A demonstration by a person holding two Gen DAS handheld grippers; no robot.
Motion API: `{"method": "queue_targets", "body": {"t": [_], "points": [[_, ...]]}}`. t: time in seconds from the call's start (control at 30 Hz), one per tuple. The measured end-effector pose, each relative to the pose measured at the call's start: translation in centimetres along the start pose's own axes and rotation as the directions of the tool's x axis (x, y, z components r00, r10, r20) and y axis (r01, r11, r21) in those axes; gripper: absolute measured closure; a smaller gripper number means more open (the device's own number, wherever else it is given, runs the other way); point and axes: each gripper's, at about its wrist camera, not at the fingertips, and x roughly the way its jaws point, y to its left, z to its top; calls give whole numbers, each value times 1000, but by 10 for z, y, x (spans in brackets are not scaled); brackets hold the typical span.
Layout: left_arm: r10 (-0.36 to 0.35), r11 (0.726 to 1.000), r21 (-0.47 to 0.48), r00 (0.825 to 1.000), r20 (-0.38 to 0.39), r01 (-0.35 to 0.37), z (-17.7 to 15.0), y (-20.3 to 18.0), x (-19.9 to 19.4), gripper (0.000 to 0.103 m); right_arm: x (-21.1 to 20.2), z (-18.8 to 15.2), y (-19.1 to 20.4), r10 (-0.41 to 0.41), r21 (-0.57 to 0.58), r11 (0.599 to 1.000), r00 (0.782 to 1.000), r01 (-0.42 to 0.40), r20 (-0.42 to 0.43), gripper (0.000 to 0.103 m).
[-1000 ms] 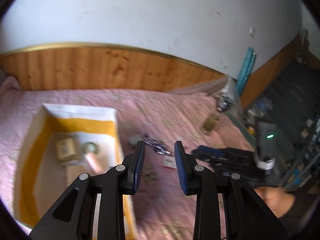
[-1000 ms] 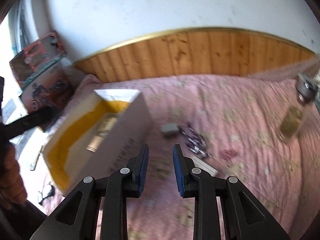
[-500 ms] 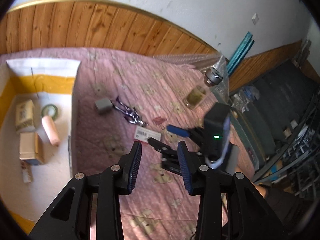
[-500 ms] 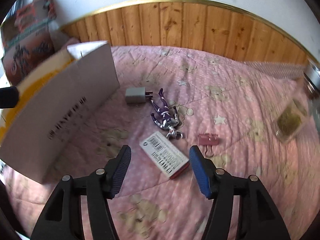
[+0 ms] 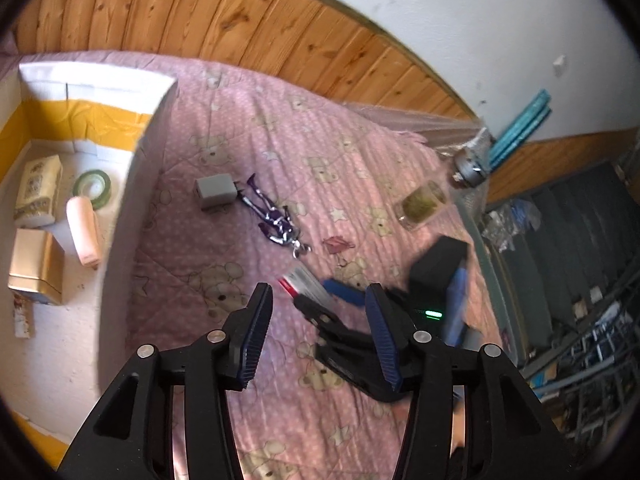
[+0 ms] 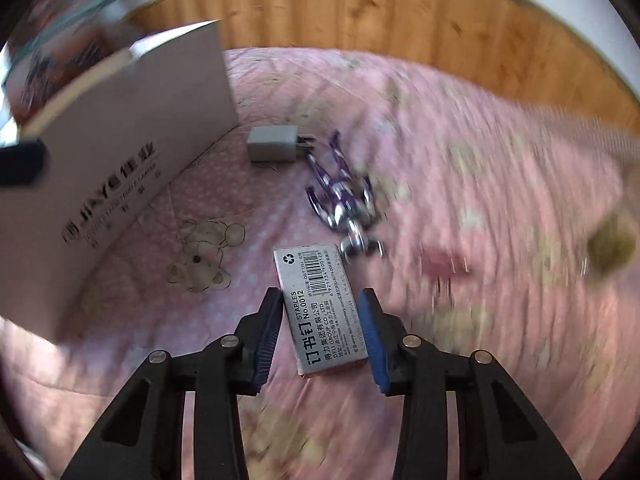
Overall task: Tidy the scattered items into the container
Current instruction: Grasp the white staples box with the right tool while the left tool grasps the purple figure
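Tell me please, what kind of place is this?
Probably a bedroom at home: the items lie on a pink quilted bedspread printed with teddy bears, beside brown wooden wall panelling under a white plastered wall.

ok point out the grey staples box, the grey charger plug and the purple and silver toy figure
grey staples box point(image 6: 320, 304): right wrist view, middle of its printed top face
grey charger plug point(image 6: 272, 144): right wrist view, centre of its body
purple and silver toy figure point(image 5: 274, 220): left wrist view, on its torso
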Motion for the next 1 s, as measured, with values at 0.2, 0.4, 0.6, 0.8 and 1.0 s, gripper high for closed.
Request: {"method": "queue_targets", "body": {"t": [0.2,0.4,0.6,0.8,1.0], "points": [[65,995,-76,997,-31,-67,14,-6,52,50,-29,-43,-13,141,289,950,987,-115,-73,63],[145,980,-132,989,-36,-148,37,-3,102,50,-36,-58,-11,150,320,940,986,-119,-74,63],[247,957,-140,967,-63,-254,59,14,144,50,-31,-53,-22,197,390,908,978,-155,-68,63],[293,954,-52,955,-45,-295,62,16,170,45,-32,-57,-33,252,472,859,966,-198,-53,63],[316,949,3,948,-39,-316,50,21,162,71,-38,-56,-36,264,502,837,964,-217,-25,63]]}}
